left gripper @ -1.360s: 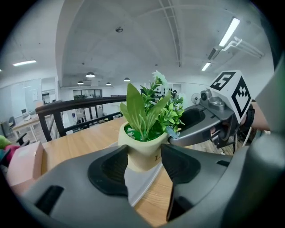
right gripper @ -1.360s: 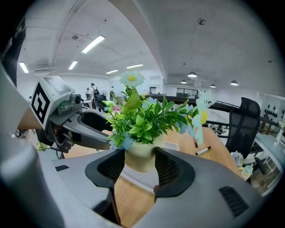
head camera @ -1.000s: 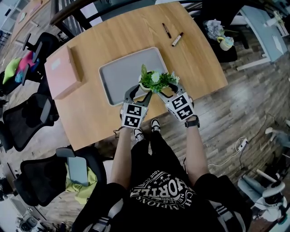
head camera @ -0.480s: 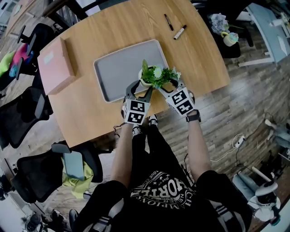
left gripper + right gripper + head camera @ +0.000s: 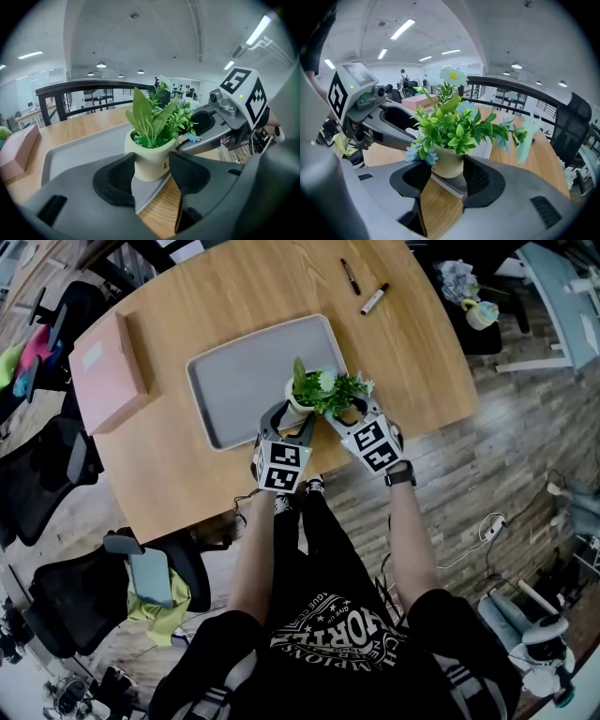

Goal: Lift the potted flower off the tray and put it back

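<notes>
1. Pot (image 5: 149, 164) is upright at the near-right corner of the tray (image 5: 244, 381), base right at the tray floor. Can't tell if it's fully seated or a hair above.
2. L gripper (image 5: 290, 418) has its jaws clamped on the pot's sides, pads low on the body, under the leaves.
3. R gripper (image 5: 349, 414) is the same: jaws grasping the pot from the other near angle. The 2 grippers converge in a V, prob. so the load is shared and the pot can't tip or spin.
4. The grip sits below the foliage, so leaves and flowers aren't crushed and the pot stays level.
5. Stage, I'd judge: the put-back end, w/ the pot over its corner and not yet let go.
6. Risk: the spot is close to the tray rim. If the base catches the lip, the pot could tilt on release.
7. Rest of the surface (image 5: 394, 362): pink box (image 5: 108, 371) far left, 2 markers (image 5: 373, 298) far right, all well apart from the tray and no obstacle.
</notes>
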A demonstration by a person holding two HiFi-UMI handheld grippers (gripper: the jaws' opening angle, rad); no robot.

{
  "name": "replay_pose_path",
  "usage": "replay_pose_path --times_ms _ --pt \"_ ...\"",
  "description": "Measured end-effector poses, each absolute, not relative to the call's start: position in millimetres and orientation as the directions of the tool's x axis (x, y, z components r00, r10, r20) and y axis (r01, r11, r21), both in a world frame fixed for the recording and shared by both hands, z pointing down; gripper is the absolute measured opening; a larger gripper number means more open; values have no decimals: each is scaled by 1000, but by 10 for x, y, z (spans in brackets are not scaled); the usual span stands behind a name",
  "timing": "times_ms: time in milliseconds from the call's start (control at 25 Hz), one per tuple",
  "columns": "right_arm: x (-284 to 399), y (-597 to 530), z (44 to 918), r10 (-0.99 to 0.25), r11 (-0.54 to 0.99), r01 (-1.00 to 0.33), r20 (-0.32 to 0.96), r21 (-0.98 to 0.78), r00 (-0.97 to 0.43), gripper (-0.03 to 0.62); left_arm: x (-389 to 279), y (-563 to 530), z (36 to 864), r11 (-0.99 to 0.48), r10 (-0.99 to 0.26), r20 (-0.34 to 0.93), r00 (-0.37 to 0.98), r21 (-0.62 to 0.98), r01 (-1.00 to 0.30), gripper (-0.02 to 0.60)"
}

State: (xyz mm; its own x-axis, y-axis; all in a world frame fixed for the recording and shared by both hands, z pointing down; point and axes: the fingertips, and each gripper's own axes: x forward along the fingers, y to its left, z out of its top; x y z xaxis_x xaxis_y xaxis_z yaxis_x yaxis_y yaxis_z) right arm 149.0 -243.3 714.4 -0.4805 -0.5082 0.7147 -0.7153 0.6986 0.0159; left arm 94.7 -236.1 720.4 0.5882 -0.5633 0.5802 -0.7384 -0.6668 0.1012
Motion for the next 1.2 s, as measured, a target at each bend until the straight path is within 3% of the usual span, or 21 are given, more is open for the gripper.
replay_pose_path --times_ms 760,1200 --pt "1547 -2427 7232 -472 712 -702 748 12 -466 229 917 -2304 7286 -706 -529 611 589 69 -705 235" --pt "1576 -2159 6987 -542 636 -771 711 -1 -448 229 649 -2103 6977 -669 -566 575 590 98 -737 236"
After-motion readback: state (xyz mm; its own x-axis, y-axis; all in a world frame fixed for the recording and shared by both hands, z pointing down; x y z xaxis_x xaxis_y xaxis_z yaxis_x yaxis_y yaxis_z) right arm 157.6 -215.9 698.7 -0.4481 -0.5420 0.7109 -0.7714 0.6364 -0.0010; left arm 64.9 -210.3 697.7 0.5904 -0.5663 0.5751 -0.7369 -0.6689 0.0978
